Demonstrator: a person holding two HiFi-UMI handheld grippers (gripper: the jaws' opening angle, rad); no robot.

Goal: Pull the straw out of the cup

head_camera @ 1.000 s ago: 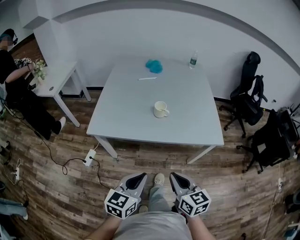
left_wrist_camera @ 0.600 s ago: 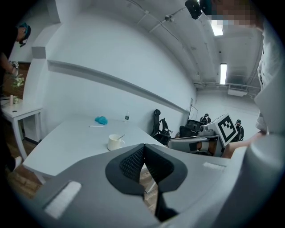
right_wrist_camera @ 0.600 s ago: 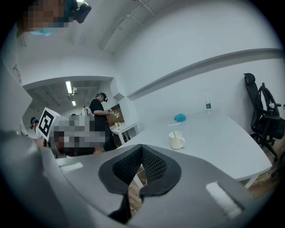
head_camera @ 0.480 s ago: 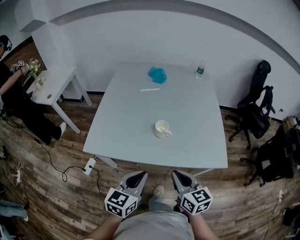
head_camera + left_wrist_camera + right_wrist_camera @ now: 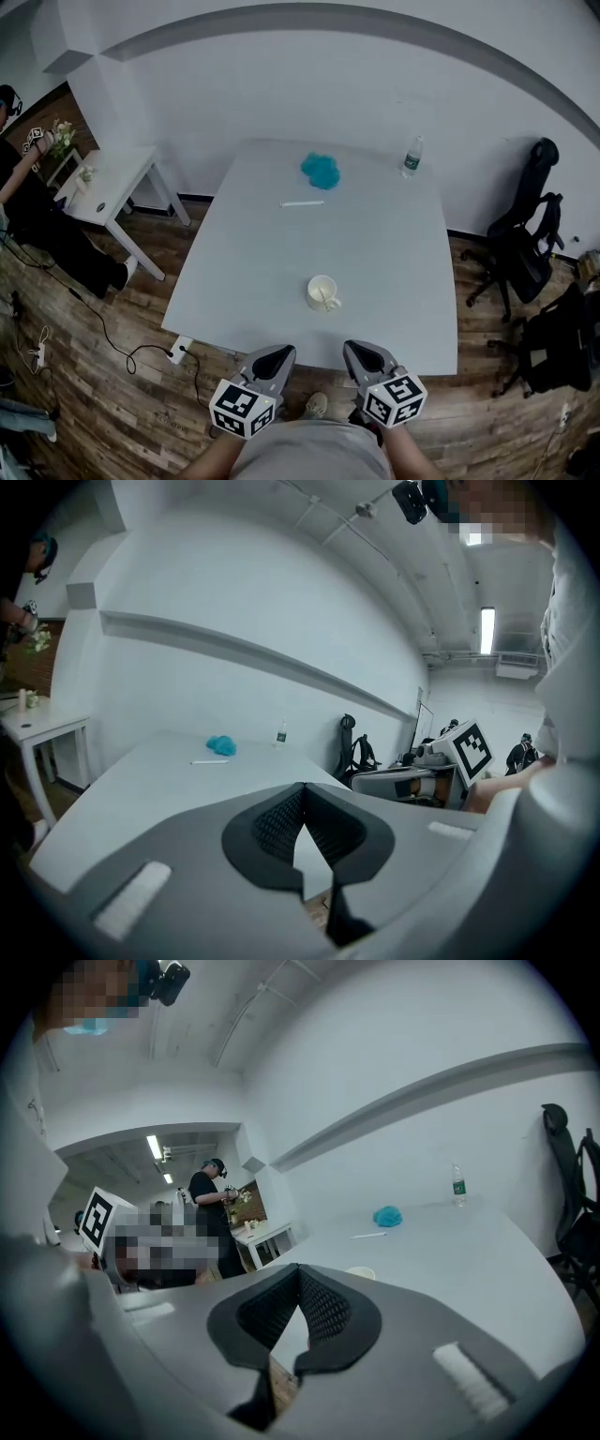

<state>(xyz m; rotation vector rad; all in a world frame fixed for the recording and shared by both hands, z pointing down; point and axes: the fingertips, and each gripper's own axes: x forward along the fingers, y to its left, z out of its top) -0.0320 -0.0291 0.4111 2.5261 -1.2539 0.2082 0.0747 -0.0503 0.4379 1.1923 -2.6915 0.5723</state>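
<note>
A cream cup [image 5: 322, 292] stands near the front of the white table [image 5: 244, 262], with a thin pale straw [image 5: 325, 300] lying inside it. Both of my grippers hang just short of the table's near edge, empty and apart from the cup. The left gripper [image 5: 278, 352] is below and left of the cup, its jaws meeting at the tip [image 5: 302, 787]. To the cup's lower right, the right gripper [image 5: 355, 348] is likewise shut [image 5: 300, 1270]. In the right gripper view only the cup's rim [image 5: 360, 1272] peeks over the jaws.
A white stick-like thing [image 5: 302, 203], a blue cloth [image 5: 321, 170] and a water bottle [image 5: 412, 157] lie at the table's far side. A small side table [image 5: 111, 178] with a person [image 5: 28, 216] is at left. Black office chairs [image 5: 525, 244] stand at right.
The table and cup have come closer in the head view. Both grippers have moved forward together to the table's near edge, still shut and empty.
</note>
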